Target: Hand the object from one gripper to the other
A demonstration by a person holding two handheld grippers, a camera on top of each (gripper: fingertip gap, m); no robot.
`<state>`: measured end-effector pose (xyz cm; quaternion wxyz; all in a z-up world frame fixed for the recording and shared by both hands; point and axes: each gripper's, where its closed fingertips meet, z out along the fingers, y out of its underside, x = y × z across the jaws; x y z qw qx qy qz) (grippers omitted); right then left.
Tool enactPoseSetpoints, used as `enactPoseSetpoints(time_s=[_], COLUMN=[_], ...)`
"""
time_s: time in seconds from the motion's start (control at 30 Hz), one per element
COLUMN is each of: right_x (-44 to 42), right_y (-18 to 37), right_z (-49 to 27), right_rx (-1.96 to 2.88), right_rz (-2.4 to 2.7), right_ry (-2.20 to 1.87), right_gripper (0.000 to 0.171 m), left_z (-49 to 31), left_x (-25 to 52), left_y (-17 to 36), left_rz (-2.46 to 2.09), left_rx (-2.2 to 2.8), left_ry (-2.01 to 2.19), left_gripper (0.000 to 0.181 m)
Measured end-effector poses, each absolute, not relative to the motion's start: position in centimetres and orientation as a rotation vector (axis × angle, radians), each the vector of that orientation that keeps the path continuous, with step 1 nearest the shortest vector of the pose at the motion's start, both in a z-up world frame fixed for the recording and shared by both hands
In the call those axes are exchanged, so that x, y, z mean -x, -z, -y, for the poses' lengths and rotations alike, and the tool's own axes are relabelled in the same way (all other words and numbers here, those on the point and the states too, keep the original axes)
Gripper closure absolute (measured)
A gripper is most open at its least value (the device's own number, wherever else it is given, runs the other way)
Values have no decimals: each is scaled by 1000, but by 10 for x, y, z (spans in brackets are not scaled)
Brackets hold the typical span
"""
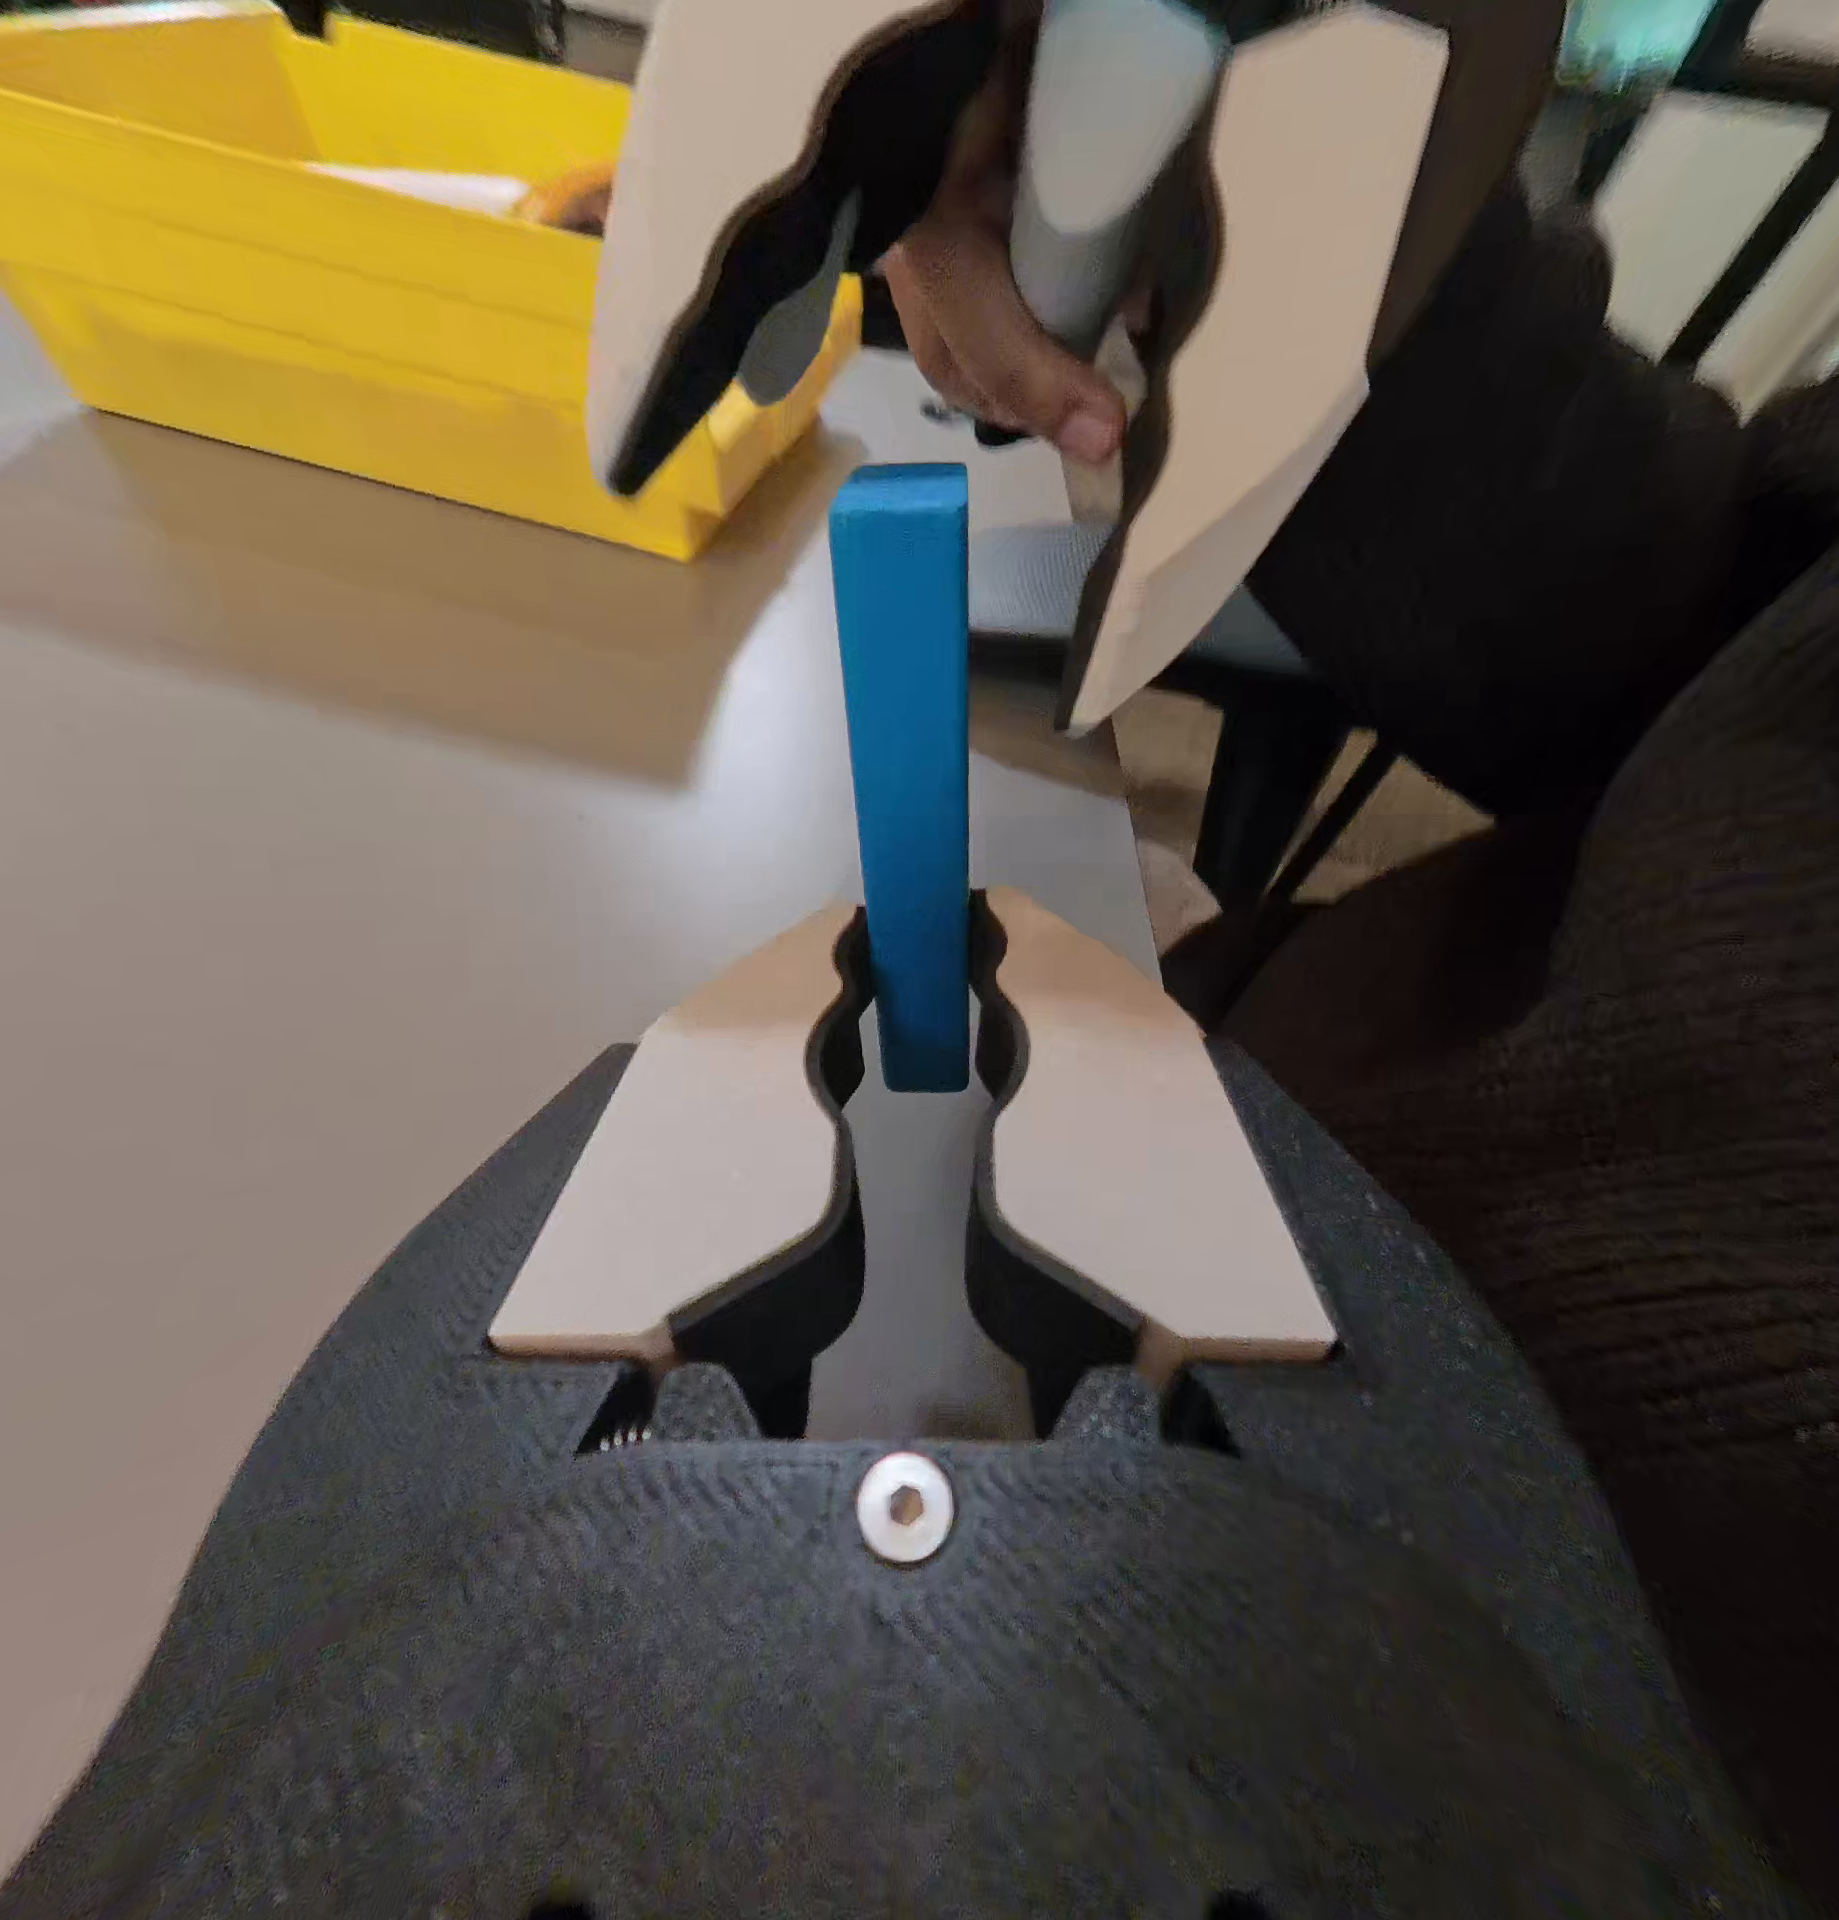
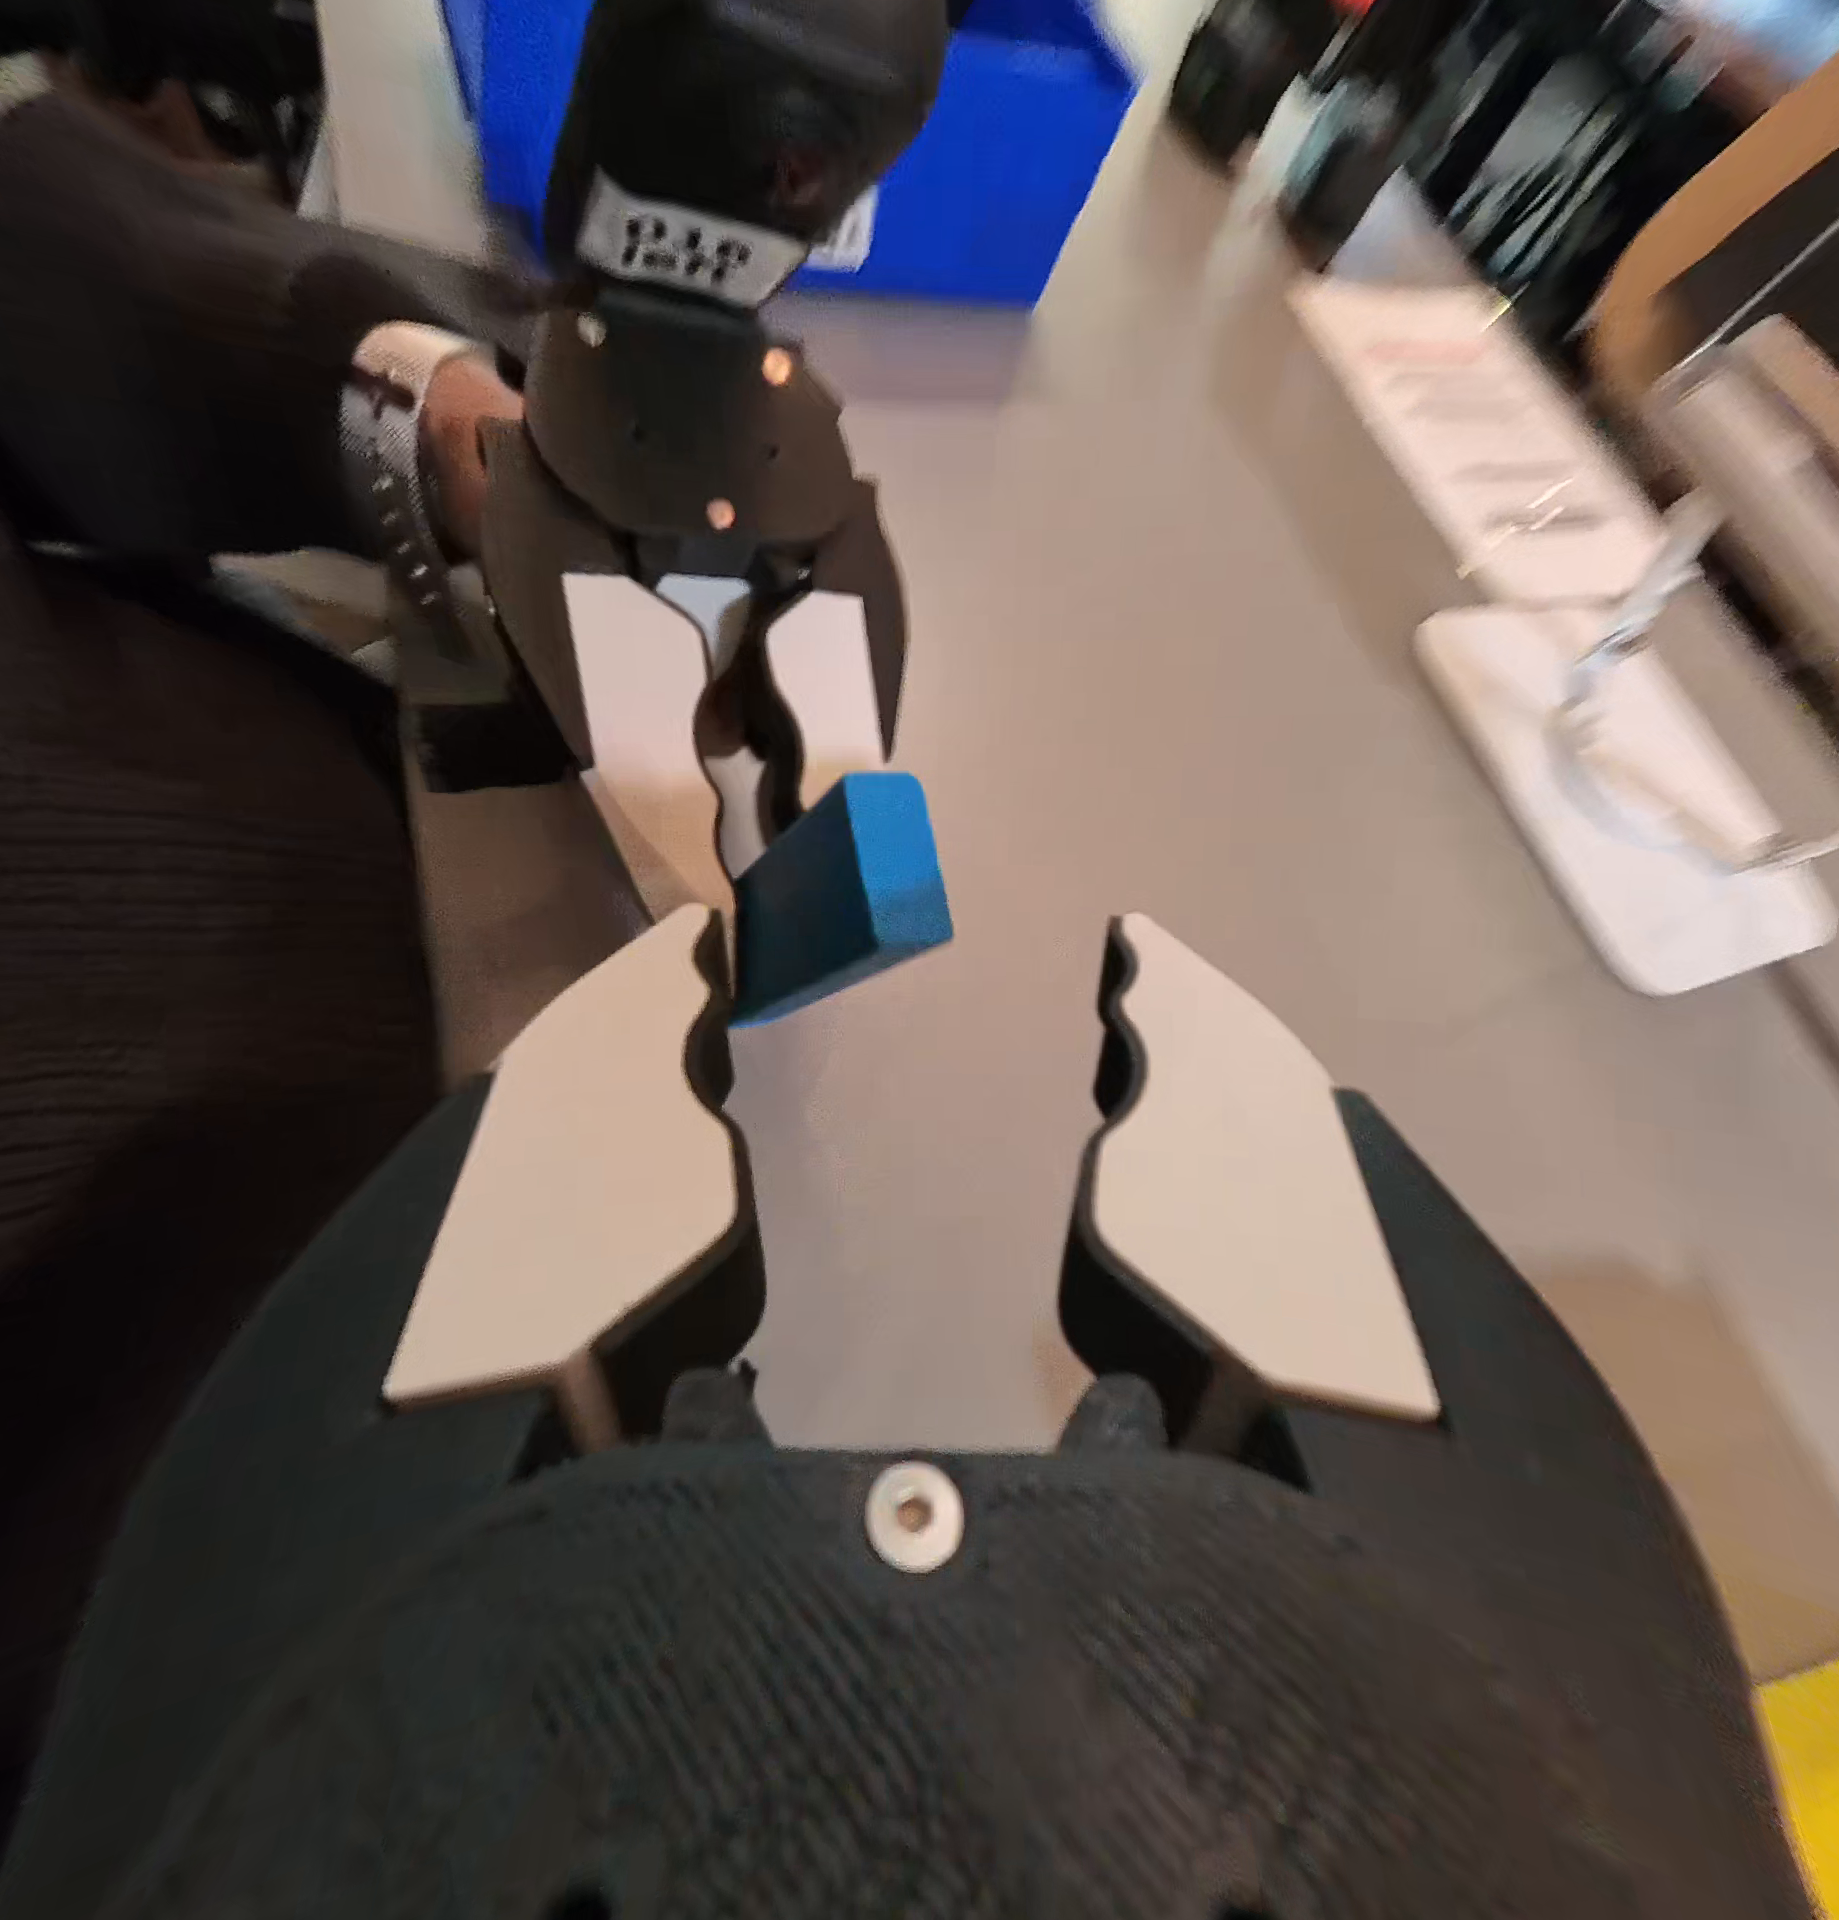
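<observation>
The left hand-held gripper (image 1: 913, 966) is clamping the blue block (image 1: 907, 769) by its near end. The right hand-held gripper (image 2: 910, 935) is spread wide, the block's free end touching its left finger; centre it before closing.

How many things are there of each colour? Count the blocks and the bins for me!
Blue: 2, the blue block held by the left gripper and a blue bin
Yellow: 1, the yellow bin
Total: 3

The right gripper is open and holds nothing.
</observation>
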<state>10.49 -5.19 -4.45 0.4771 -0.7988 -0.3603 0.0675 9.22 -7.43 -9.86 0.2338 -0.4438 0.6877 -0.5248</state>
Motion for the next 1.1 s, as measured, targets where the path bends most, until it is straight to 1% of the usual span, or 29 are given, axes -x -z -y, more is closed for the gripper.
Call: enactPoseSetpoints(time_s=[0.1,0.23,0.27,0.33,0.37,0.6,0.7,0.9,1.03,1.1], right_x=[-115,-114,-111,-103,-99,-77,-73,-68,-61,-58], right_y=[17,-3,-2,4,8,23,27,42,43,44], right_z=[40,38,38,34,32,29,29,29,31,33], right_rx=[1727,1443,1418,1419,1427,1442,1455,1491,1485,1481], right_rz=[843,877,881,877,879,912,906,943,965,987], right_ry=[-26,85,79,27,-3,-105,-150,-157,-173,-163], right_gripper=[91,88,83,66,61,42,34,35,40,46], left_z=[59,48,48,48,47,51,57,76,83,84], left_x=[-95,-91,-89,-86,-86,-77,-75,-68,-67,-67], left_y=[80,52,47,40,40,38,42,42,46,45], left_rz=[-1716,-1487,-1445,-1379,-1351,-1269,-1294,-1445,-1486,-1485], left_rx=[1298,1382,1396,1429,1456,1545,1594,1559,1569,1558], left_ry=[1612,1956,2045,2190,2239,2600,2671,2724,2744,2759], left_gripper=[164,164,164,164,164,164,164,163,163,163])
